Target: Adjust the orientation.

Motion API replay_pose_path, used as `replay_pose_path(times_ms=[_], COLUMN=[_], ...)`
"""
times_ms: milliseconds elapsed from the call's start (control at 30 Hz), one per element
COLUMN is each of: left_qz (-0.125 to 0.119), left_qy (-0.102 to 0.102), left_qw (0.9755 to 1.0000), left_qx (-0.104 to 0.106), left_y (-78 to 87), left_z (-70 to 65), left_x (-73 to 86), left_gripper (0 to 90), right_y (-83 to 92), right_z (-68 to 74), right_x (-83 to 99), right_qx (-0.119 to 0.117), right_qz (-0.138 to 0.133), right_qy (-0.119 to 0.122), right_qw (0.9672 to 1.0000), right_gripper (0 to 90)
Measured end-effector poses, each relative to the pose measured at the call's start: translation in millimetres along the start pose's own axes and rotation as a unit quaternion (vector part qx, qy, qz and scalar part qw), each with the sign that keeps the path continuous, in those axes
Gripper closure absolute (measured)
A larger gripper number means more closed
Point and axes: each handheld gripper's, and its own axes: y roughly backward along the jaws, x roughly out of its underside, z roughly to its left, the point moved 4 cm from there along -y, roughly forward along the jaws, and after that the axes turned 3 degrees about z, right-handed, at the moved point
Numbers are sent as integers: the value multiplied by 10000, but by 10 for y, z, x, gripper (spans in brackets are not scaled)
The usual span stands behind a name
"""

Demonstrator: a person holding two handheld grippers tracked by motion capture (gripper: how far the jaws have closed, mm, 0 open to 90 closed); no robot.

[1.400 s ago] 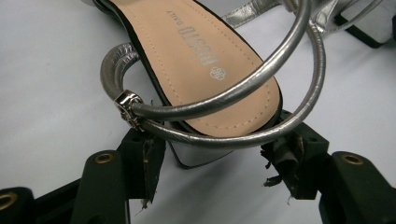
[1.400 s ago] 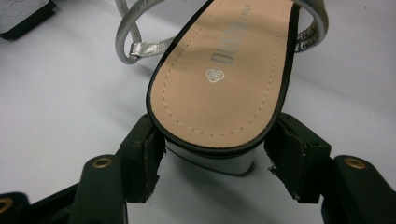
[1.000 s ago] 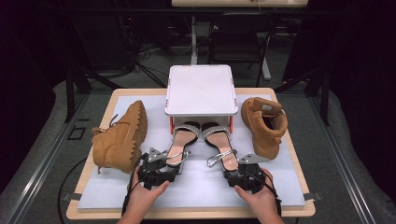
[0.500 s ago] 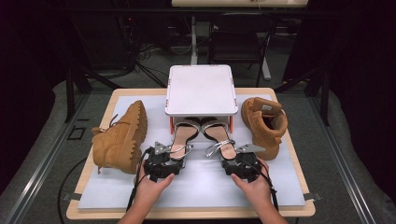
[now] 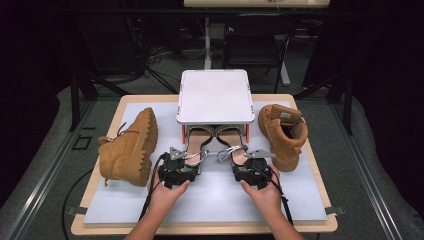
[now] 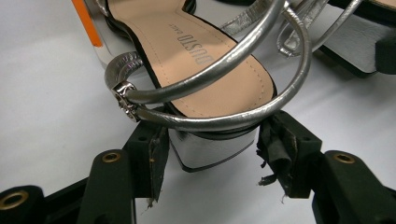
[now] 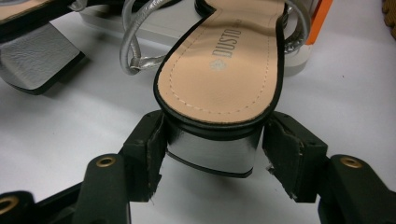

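the left gripper [image 5: 186, 159] sits at the heel end of the left silver sandal [image 5: 196, 146]. in the left gripper view, the block heel [image 6: 212, 151] of this sandal stands between the two black jaws. the jaw pad on the left of that view lies against or just beside the heel's side; a small gap shows between the heel and the torn pad on the other side. the jaws stand apart around the heel and do not clamp it. the silver ankle strap [image 6: 219, 119] loops over the heel, and its buckle [image 6: 123, 100] lies at the left of that view.

the right gripper [image 5: 248, 161] sits at the heel end of the right silver sandal [image 5: 235, 145]. in the right gripper view, the block heel [image 7: 210, 151] stands between the jaws. one pad lies close against the heel's side; the other stands slightly clear. these jaws are also spread around the heel without a firm clamp. the tan insole [image 7: 224, 65] carries printed lettering.

both sandals rest on the white mat [image 5: 210, 200] covering the wooden table [image 5: 200, 229]. their toe ends reach under a white tray on orange legs [image 5: 215, 96]. the heels point toward the person.

one tan boot [image 5: 127, 147] lies on its side left of the sandals, near the left gripper. a second tan boot [image 5: 282, 132] stands upright right of the sandals, near the right gripper. a hand [image 5: 167, 192] holds the left gripper, and another hand [image 5: 262, 192] holds the right gripper.
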Motion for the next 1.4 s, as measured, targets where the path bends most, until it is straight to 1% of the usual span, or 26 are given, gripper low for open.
replay_pose_path(times_ms=[100,200,367,467,500,533,667,833,900,933,1000,1033,1133,1200,1267,1367,1400], left_qz=[40,53,56,85,85,33,31,-96,-128,-124,-152,-228,-301,-339,-403,-415,-407], left_qy=[-20,-11,25,-98,-98,-91,-97,-22,80,87,162,229,387,445,474,418,417], left_qw=[10000,10000,9999,9997,9997,9998,9998,9998,9998,9998,9997,9995,9988,9984,9980,9983,9983], left_qx=[-20,-51,-82,-205,-205,-192,-185,-181,-112,-117,-82,-59,24,80,127,42,50], left_y=[-28,-51,-106,-148,-148,-150,-146,-147,-116,-96,-61,-41,27,70,118,170,175], left_z=[-10,-29,-51,-78,-78,-73,-67,-67,-62,-56,-47,-41,-20,-14,-19,-37,-45], left_x=[-6,-7,32,77,77,85,90,119,136,145,170,179,211,236,264,294,298], left_gripper=[445,445,445,445,444,444,442,441,444,443,443,447,452,477,529,623,651], right_y=[-24,-43,-107,-146,-144,-146,-147,-88,-48,-21,21,39,82,117,160,240,269], right_z=[28,64,114,127,130,133,126,135,136,140,144,147,164,171,173,173,182], right_x=[-4,9,53,90,92,93,96,107,120,134,159,165,164,164,169,204,221], right_qx=[2,-52,-101,-67,-68,-70,-112,-94,-136,-146,-106,-96,-144,-128,-131,-147,-200], right_qz=[9,14,94,132,129,127,99,5,1,8,20,26,13,-7,-45,-143,-196], right_qy=[-4,-37,40,66,66,62,48,139,153,170,238,263,297,288,243,171,130], right_qw=[10000,10000,9999,9999,9999,9999,9999,9999,9998,9997,9997,9996,9995,9995,9996,9996,9995], right_gripper=[401,404,408,408,408,408,410,431,419,416,416,416,413,428,455,523,554])
